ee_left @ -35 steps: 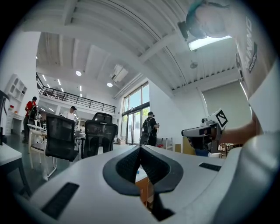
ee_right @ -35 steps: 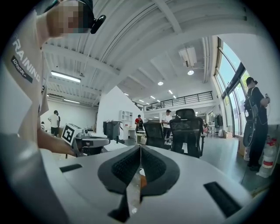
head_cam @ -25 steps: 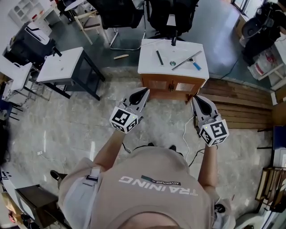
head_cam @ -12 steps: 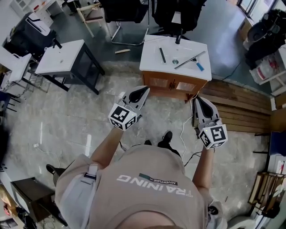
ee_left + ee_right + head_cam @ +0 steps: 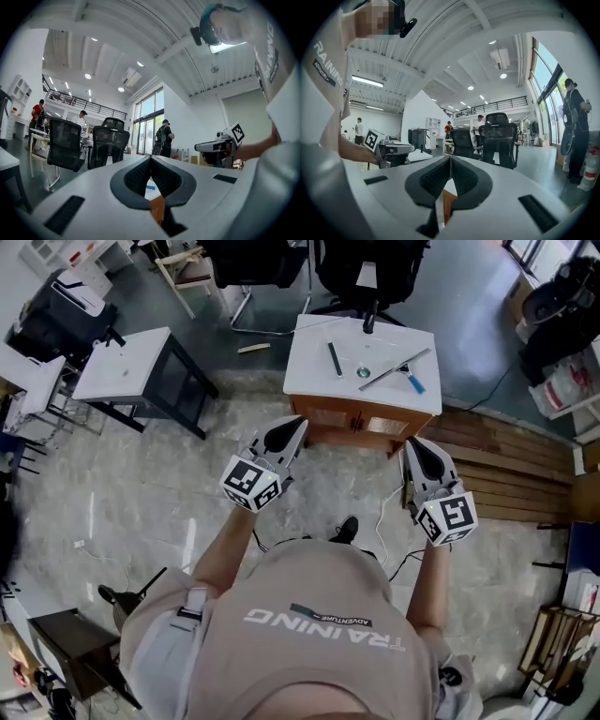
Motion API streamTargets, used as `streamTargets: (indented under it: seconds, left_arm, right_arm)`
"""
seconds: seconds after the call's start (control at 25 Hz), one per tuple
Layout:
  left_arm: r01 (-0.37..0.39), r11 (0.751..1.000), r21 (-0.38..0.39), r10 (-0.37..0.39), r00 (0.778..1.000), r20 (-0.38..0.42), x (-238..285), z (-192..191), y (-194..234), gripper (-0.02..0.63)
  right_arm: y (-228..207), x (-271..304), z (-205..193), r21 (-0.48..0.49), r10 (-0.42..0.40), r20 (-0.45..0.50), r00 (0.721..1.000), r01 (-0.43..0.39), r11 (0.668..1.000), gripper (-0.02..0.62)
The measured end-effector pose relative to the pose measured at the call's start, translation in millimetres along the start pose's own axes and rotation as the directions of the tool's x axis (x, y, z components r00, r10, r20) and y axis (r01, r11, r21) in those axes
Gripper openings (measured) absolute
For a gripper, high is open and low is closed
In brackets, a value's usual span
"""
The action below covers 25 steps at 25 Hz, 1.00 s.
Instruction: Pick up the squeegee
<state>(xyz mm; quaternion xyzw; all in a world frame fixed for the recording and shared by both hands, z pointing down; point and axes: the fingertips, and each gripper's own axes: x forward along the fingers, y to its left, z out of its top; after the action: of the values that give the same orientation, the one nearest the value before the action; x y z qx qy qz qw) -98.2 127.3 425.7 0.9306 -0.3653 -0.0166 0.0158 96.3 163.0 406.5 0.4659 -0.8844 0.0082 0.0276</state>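
Squeegee (image 5: 396,366) is lying flat on the white countertop (image 5: 309,367), well ahead of both grippers, and neither one has it. There are two grippers. The left gripper (image 5: 301,421) has its ribbed black pads pressed together with nothing between them, and the right gripper (image 5: 411,442) is the same: closed tight and empty. Both have smooth light-grey shells tapering to a point, and each carries one cube (image 5: 251,483) with black-and-white square markers at the back. Both are held out level over a pale, marble-looking floor, just short of a wooden cabinet (image 5: 356,418) that carries the countertop. On top I count three loose-looking things: the one squeegee, a long thin metal bar with a short blue handle lying diagonally at the right, one slim black stick (image 5: 334,359) to its left, and one small round metal ring (image 5: 364,373) between them. Further out there are two black mesh office chairs (image 5: 370,263) behind the cabinet, one white table (image 5: 127,367) on dark legs off to the left, and a run of wooden planks (image 5: 506,465) on the floor to the right.
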Motion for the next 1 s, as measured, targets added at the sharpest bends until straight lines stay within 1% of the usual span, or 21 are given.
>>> streamTargets:
  seconds: [0.16,0.28,0.56,0.72,0.84,1.0]
  left_arm:
    - [-0.016,1.0,-0.001,0.016,1.0,0.004,26.0,-0.7,-2.7,0.011]
    - [-0.04,0.999,-0.024,0.04,0.999,0.013,41.7,2.5,2.1,0.011]
    - [-0.079,0.995,-0.065,0.082,0.996,0.043,60.3,8.0,5.1,0.011]
    - [-0.073,0.995,-0.061,0.075,0.996,0.04,75.0,6.6,12.3,0.011]
    - [-0.065,0.996,-0.058,0.068,0.997,0.048,83.7,5.9,25.3,0.011]
    - [-0.064,0.998,-0.007,0.065,0.998,0.021,90.0,5.5,46.1,0.011]
  right_arm:
    - [-26.1,5.8,1.4,-0.004,0.031,0.009,0.999,-0.031,1.0,0.032]
    - [-42.1,8.5,0.4,0.002,0.055,0.019,0.998,-0.055,0.998,0.032]
    - [-69.5,14.4,-14.0,0.028,0.08,-0.007,0.997,-0.08,0.996,0.032]
    - [-83.0,27.1,-12.4,0.031,0.089,-0.004,0.996,-0.088,0.996,0.032]
    - [-91.0,43.3,-5.6,0.022,0.076,0.007,0.997,-0.076,0.997,0.032]
    - [-88.9,66.3,-2.3,0.023,0.074,0.007,0.997,-0.075,0.997,0.032]
